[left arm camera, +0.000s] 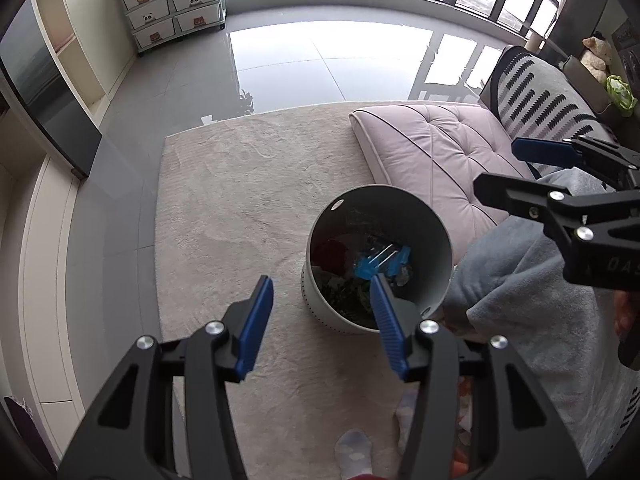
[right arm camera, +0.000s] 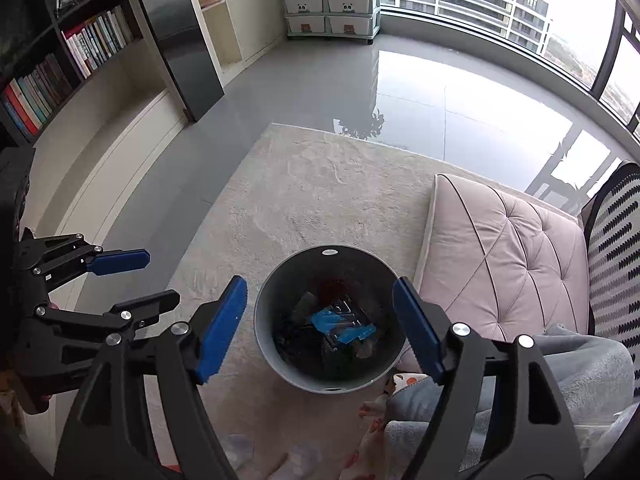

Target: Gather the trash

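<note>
Both grippers poised over a round grey bin, pointing steeply down into it — a posture fit for dropping, not picking. Left gripper: jaws parted about halfway, nothing between the ribbed blue pads, right pad overlapping the bin's near rim in the left wrist view. Right gripper: jaws wider, framing the bin's mouth on either side, likewise empty. Trash already down in the bin: a crumpled blue wrapper with a glossy, foil-like sheen on top, something dark red behind, dark scraps and greenish bits below, too murky to name. Bin smooth-walled, matte, plastic by the look, with a small oval hole near the rim; standing upright on a pale short-pile rug, just beside a quilted lilac cushion, soft and button-tufted. Fleecy grey blanket bunched to the right, touching or nearly touching the bin. Beyond, polished grey tiles mirroring the windows. Judging by the empty jaws and full bin, a drop probably just completed; no loose litter evident on the visible rug.
</note>
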### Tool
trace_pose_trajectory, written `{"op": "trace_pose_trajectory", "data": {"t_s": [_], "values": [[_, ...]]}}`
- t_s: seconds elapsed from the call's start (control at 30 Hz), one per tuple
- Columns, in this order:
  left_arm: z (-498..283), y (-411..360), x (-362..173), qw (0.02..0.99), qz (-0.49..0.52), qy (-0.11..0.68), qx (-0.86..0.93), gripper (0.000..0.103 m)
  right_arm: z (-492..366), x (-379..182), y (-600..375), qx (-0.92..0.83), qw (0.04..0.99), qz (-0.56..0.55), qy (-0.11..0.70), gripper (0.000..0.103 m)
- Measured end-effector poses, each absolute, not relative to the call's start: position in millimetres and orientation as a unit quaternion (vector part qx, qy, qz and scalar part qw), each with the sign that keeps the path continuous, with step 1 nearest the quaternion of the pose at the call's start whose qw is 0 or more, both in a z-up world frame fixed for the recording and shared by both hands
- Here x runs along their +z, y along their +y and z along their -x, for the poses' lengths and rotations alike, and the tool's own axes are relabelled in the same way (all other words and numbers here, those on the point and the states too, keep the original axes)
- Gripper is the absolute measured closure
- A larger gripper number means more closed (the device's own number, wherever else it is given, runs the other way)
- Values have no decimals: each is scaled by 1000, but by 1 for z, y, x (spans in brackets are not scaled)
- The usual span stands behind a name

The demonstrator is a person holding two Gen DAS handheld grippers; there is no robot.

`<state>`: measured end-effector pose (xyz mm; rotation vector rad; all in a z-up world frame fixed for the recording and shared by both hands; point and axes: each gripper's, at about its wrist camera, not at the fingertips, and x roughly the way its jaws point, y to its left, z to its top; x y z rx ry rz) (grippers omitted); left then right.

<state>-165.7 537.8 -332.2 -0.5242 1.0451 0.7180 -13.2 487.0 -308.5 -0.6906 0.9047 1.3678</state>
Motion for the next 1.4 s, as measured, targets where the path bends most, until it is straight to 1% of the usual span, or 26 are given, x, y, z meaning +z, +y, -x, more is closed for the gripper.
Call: {"op": "trace_pose_trajectory", "data": {"t_s": [0.1,0.27,0.33,0.43,0.53,0.63,0.7,0.8,1.1,1.4], "values": [[168,537,-324,779,240,474,334,39,19,-306,480,596,628,305,397,30],[168,532,-305,787,230,466,332,30,29,-297,458,585,633,302,407,29],[166,529,-297,791,224,466,328,28,30,-293,446,576,640,296,414,25],[162,520,-284,799,212,468,312,26,32,-284,429,555,655,286,426,16],[154,503,-272,809,191,474,290,26,32,-273,409,534,674,270,433,15],[146,484,-259,819,169,481,263,26,29,-256,383,510,702,242,434,14],[138,468,-251,826,155,486,241,24,25,-244,363,491,721,222,436,14],[126,441,-238,838,132,488,206,23,17,-225,325,452,752,194,439,14],[79,337,-191,859,89,496,92,23,-3,-173,165,302,835,127,442,14],[58,211,-143,869,45,493,3,23,16,-128,2,191,868,96,449,14]]}}
